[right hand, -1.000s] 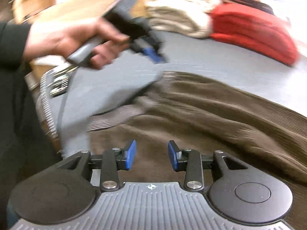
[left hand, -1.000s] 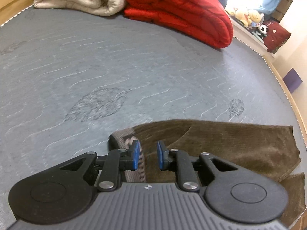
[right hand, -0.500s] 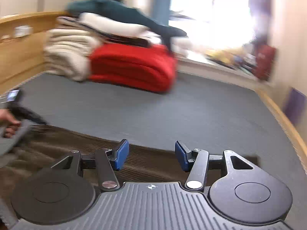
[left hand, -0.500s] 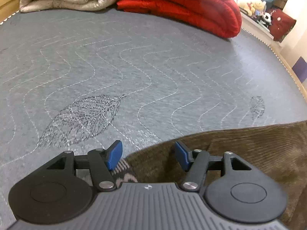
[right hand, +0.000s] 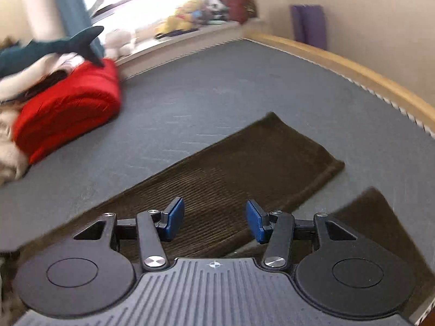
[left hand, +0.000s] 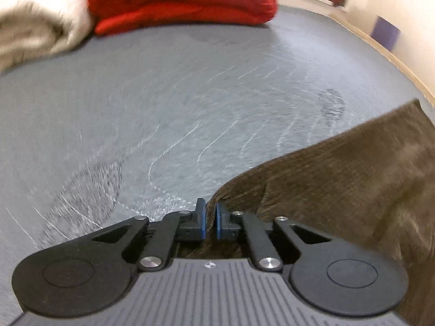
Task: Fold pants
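Note:
Brown corduroy pants (left hand: 339, 184) lie on the grey bed cover (left hand: 176, 103). My left gripper (left hand: 209, 221) is shut on the edge of the pants at their waist end, with cloth pinched between the blue pads. In the right wrist view one pant leg (right hand: 244, 163) stretches away to its hem, and the second leg (right hand: 380, 222) lies at the lower right. My right gripper (right hand: 214, 221) is open and empty just above the near part of that leg.
A folded red blanket (left hand: 176, 0) and a cream blanket (left hand: 35, 24) lie at the far side of the bed. The red blanket (right hand: 68, 111) also shows in the right wrist view. A wooden bed rail (right hand: 353, 73) runs along the right.
My left gripper has closed on the pants edge; half a second ago it was open. My right gripper has swung right, from the waist area to over the pant legs, staying open.

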Motion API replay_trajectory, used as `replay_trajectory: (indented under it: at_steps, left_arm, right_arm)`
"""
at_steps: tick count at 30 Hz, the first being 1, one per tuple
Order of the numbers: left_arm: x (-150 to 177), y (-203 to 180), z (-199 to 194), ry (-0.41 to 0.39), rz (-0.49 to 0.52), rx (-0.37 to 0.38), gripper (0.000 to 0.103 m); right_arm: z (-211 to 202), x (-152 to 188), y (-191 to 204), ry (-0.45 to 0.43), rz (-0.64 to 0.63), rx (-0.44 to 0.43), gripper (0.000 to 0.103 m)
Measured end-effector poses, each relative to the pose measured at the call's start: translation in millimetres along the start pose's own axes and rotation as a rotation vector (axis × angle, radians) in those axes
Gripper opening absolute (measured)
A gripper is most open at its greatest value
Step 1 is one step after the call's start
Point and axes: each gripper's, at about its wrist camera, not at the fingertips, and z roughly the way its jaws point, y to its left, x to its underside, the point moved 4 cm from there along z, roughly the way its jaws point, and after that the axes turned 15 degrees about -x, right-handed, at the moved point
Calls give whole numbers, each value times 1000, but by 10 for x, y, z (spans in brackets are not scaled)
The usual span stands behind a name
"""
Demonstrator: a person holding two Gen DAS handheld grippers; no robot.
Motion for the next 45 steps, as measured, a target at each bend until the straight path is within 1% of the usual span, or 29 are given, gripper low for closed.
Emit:
replay_trajectory:
  at_steps: [2,4,6,8,10,11,13,15,17,19,20,21,24,26,29,32,37,39,42,45]
  left_arm:
    - [-4,-44,-182,-22,27,-9,6]
    - [-20,-101,-447,-65,62,-21,5]
    - [-19,-181,-800,-113,102,-20,5]
    - [85,-291,-1201,-156,155,-27,4]
    - [319,-441,-1675,-189,223,-25,3]
    - [452,-501,-1888,-195,245,-13,3]
    - [804,-641,-2261,-198,294,22,2]
    - [1192,-776,-2452,-161,342,61,2]
    - [1577,-909,-2481,-82,402,78,2]
    - [1836,-1038,-2404,-33,501,57,3]
    - [1892,-1079,-2373,-24,527,46,3]
    - [1902,-1102,-2343,-19,529,44,3]
    - [1859,-1103,-2232,17,488,42,3]
    - [1768,-1103,-2128,43,471,39,3]
    - [1720,-1140,-2020,71,473,22,4]
    - [1637,-1158,-1872,97,478,18,4]
    - [1589,-1144,-1833,114,478,33,4]
    - [1577,-1136,-1816,118,474,43,4]
    - [1585,-1087,-1824,129,469,55,4]
    - [1581,-1064,-1813,142,460,66,4]
  right_arm:
    - [-22,17,-51,-7,27,17,53]
    - [-28,29,-57,-18,61,27,53]
    - [-103,20,-113,-25,97,28,53]
    - [-126,-46,-170,-32,141,25,53]
    - [-151,-34,-208,-37,194,22,53]
    - [-175,-13,-225,-45,219,17,53]
    - [-219,12,-251,-62,245,7,50]
    - [-250,25,-267,-66,253,0,36]
    - [-272,27,-271,-71,237,-5,34]
    - [-260,26,-290,-66,211,1,34]
    - [-233,29,-324,-58,207,9,34]
    - [-212,33,-359,-54,215,18,34]
    - [-125,38,-519,-47,266,41,35]
    - [-65,37,-657,-48,317,52,35]
    - [34,60,-863,-54,412,48,36]
    - [152,45,-1000,-54,417,59,36]
    - [372,89,-1373,-32,467,118,36]
    - [461,132,-1531,-26,501,112,38]
    - [614,160,-1663,-16,522,93,38]
    - [773,155,-1710,-4,484,82,38]
